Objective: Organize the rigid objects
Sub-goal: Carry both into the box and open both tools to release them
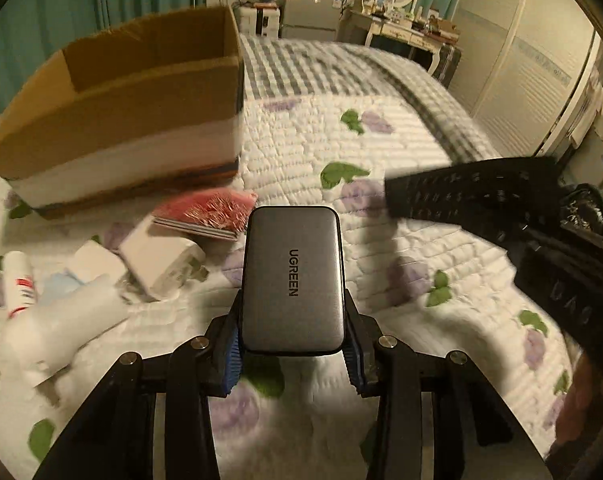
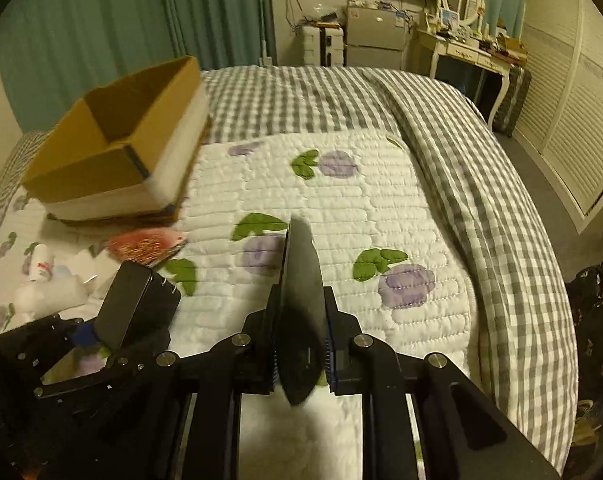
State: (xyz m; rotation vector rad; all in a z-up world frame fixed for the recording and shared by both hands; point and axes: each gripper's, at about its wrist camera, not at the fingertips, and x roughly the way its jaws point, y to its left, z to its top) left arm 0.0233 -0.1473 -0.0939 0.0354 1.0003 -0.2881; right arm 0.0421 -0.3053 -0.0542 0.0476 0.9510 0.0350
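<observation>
Both grippers are carrying loads above the bed toward the box.

My left gripper (image 1: 291,354) is pinching a smooth grey rounded-rectangle UGREEN charger (image 1: 292,278) between its blue ribbed pads; my right gripper (image 2: 301,354) is squeezing a flat black remote control (image 2: 301,300) edge-on. The open brown corrugated cardboard box (image 1: 141,92) is sitting at ten o'clock on the white quilted floral bedspread (image 1: 381,148). I am judging the slick charger needs a steady, level carry over the rim before releasing. A glossy red booklet (image 1: 209,214), white plug adapters (image 1: 157,260) and a white bottle (image 1: 19,280) are lying near the box.
</observation>
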